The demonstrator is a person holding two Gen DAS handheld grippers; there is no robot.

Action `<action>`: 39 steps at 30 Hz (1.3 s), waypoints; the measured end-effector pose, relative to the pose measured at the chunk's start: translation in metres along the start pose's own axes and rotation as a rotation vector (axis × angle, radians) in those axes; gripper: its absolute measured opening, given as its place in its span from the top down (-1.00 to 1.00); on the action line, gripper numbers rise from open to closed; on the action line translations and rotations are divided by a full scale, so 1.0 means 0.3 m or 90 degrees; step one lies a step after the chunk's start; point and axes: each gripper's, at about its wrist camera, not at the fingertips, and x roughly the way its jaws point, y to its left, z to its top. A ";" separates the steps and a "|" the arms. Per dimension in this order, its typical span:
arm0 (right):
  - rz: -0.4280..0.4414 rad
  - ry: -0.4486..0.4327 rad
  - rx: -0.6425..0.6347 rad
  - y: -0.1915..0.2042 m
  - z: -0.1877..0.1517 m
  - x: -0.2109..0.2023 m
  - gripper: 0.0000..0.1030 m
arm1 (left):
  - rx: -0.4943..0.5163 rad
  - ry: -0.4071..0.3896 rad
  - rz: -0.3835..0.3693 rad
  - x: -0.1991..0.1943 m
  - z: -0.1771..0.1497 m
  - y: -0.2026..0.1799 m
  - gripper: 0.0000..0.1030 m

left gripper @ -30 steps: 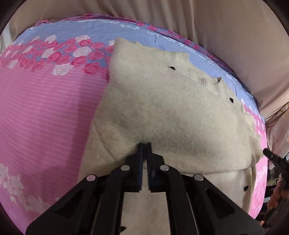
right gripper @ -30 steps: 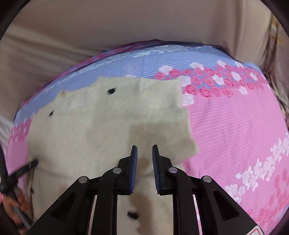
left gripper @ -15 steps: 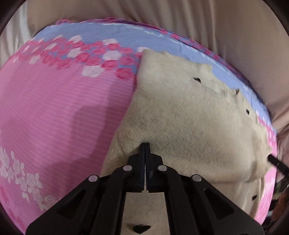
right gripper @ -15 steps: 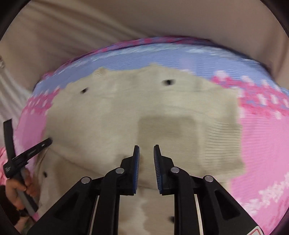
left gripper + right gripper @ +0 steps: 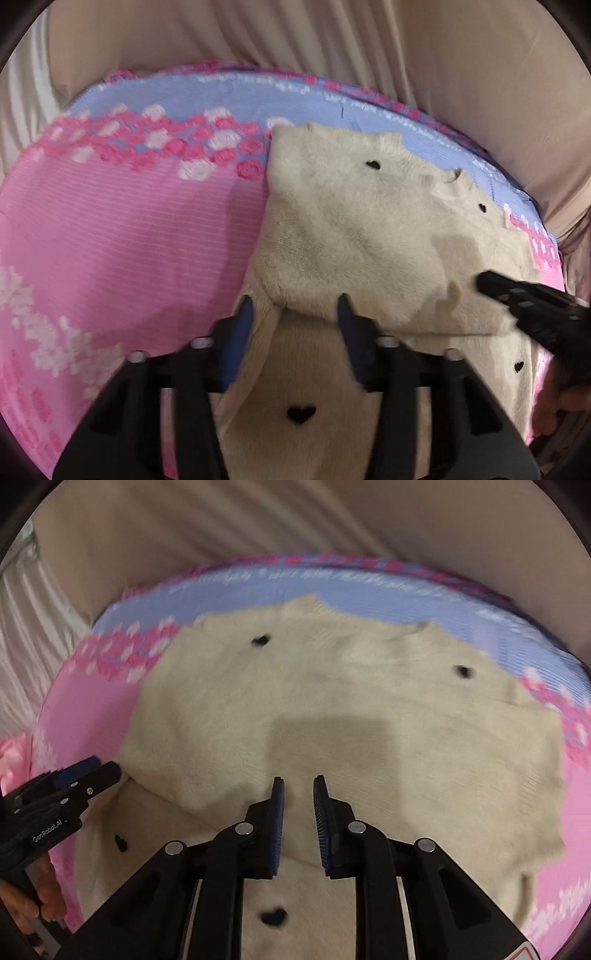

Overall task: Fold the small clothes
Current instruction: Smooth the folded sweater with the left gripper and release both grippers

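On the left, our left gripper (image 5: 295,308) had just been opening: pressed together on the folded edge a moment earlier, its jaws now stood spread, with the fold's edge lying between them but not pinched. We judged that it had let go of a finished fold, so the next crease could begin. The cream sweater (image 5: 369,236) lay flat on the pink and blue flowered bedspread (image 5: 129,229), toward its far blue edge, with one layer doubled over the part nearest us. It looked soft and fuzzy, dotted with small black hearts. To the right, our right gripper (image 5: 298,786) hovered above the fold, having swept leftward across it, jaws slightly apart and holding nothing.
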 end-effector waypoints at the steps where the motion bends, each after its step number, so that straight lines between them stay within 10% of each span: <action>1: -0.024 -0.007 0.026 -0.046 -0.038 -0.047 0.64 | 0.011 0.002 0.000 -0.012 -0.006 -0.010 0.07; 9: -0.120 0.029 0.173 -0.357 -0.391 -0.240 0.59 | 0.058 0.049 0.025 -0.075 -0.123 -0.059 -0.04; 13: -0.135 0.021 0.203 -0.415 -0.517 -0.312 0.22 | 0.067 0.073 0.046 -0.088 -0.202 -0.063 -0.12; 39: -0.110 0.101 0.227 -0.392 -1.002 -0.390 -0.16 | -0.001 0.219 0.058 -0.202 -0.643 0.131 -0.54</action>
